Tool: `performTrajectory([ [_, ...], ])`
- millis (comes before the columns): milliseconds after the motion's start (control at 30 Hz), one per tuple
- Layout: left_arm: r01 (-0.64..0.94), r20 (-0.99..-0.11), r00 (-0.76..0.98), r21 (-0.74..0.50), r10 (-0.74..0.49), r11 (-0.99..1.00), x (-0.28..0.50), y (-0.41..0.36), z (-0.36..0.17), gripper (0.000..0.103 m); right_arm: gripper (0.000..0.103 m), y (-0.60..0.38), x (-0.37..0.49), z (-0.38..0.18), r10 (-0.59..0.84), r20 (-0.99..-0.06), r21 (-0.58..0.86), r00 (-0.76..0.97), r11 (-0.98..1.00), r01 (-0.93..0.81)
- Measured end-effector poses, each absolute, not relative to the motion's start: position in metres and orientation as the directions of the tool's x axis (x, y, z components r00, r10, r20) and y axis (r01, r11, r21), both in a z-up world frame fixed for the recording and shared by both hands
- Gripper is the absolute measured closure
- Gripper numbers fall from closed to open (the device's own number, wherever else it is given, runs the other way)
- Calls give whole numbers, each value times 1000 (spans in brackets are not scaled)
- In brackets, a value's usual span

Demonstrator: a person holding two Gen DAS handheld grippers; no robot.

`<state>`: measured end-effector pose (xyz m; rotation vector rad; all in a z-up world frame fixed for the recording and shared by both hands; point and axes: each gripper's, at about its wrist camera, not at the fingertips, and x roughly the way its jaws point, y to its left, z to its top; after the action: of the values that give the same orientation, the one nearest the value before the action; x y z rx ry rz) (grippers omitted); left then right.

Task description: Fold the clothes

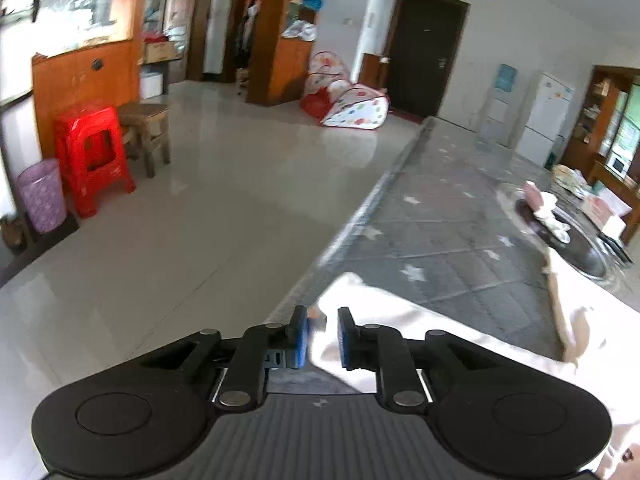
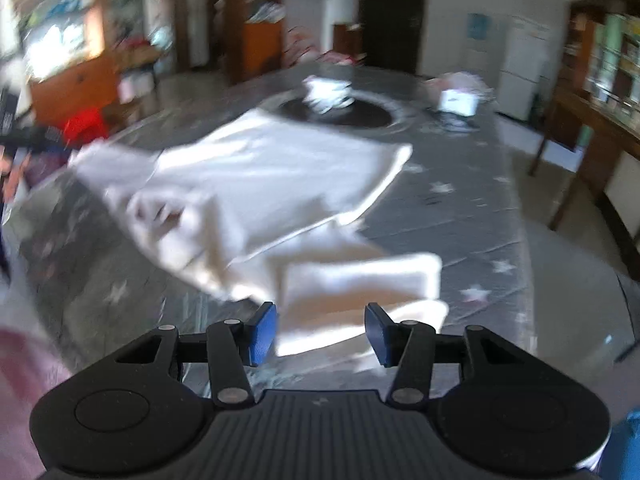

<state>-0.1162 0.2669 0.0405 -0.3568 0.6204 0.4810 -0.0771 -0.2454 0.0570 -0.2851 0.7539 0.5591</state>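
left gripper [image 1: 322, 336] tilted down, narrowly parted astride white garment [image 1: 400, 320] edge; right gripper [image 2: 320, 334] half-open, empty

The right wrist view is smeared throughout: the white garment [image 2: 256, 184] has soft, doubled edges, and its folds toward 9 o'clock cannot be made out. Small white things on the dark round plate [image 2: 340, 114] at 12 o'clock stay unidentifiable. In the left wrist view the garment [image 1: 400, 320] runs off the frame at 4 o'clock, partly behind the left claw [image 1: 322, 338].
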Motion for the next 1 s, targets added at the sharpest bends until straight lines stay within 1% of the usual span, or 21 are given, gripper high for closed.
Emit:
performTrajectory([
  [33,-510,-623,720,-175,306,842,-116,263,43,82,54,-240,-78,53,371,-725,-61,581,805,-590],
  [100,-473,-614,737,-173,281,864,-114,254,48,70,54,-233,-78,46,351,-739,-95,575,790,-605],
  [133,-454,-611,745,-170,268,875,-113,250,50,69,54,-230,-79,44,338,-744,-114,576,785,-609],
  [167,-435,-607,753,-168,255,885,-113,245,53,66,58,-227,-79,41,325,-749,-133,577,779,-613],
  [233,-395,-600,767,-165,226,903,-110,236,56,59,68,-225,-78,38,307,-752,-158,584,775,-612],
  [267,-369,-598,775,-167,204,914,-109,230,57,54,79,-225,-78,39,296,-742,-178,601,778,-602],
  [300,-342,-595,783,-168,181,925,-108,224,59,53,87,-227,-77,42,293,-730,-184,617,786,-591],
  [400,-250,-589,801,-168,106,953,-102,203,62,45,96,-235,-70,54,293,-684,-177,668,821,-542],
  [500,-143,-575,818,-151,30,978,-97,180,66,41,100,-251,-64,72,265,-617,-169,741,875,-453],
  [567,-74,-570,821,-131,-14,989,-94,163,66,37,100,-265,-58,82,218,-575,-167,789,912,-374],
  [667,17,-564,823,-104,-73,994,-90,139,66,31,100,-289,-48,90,133,-543,-152,829,955,-253],
  [700,45,-561,822,-97,-92,994,-89,132,67,28,96,-295,-46,90,116,-547,-143,829,963,-229],
  [733,69,-561,821,-92,-108,993,-88,125,67,26,95,-299,-44,89,116,-562,-133,819,964,-228],
  [800,113,-558,819,-79,-137,991,-87,113,66,18,91,-296,-50,84,162,-592,-139,789,944,-298],
  [833,124,-559,817,-72,-143,990,-86,108,65,16,88,-295,-53,82,185,-607,-141,773,932,-334],
  [900,147,-561,813,-59,-155,987,-85,99,64,12,76,-287,-63,77,230,-630,-161,742,896,-415],
  [967,160,-569,806,-57,-164,985,-83,93,63,9,73,-273,-73,69,271,-653,-194,708,843,-501],
  [1000,167,-572,803,-56,-168,984,-82,90,63,7,67,-266,-77,66,283,-665,-210,691,817,-537],
])
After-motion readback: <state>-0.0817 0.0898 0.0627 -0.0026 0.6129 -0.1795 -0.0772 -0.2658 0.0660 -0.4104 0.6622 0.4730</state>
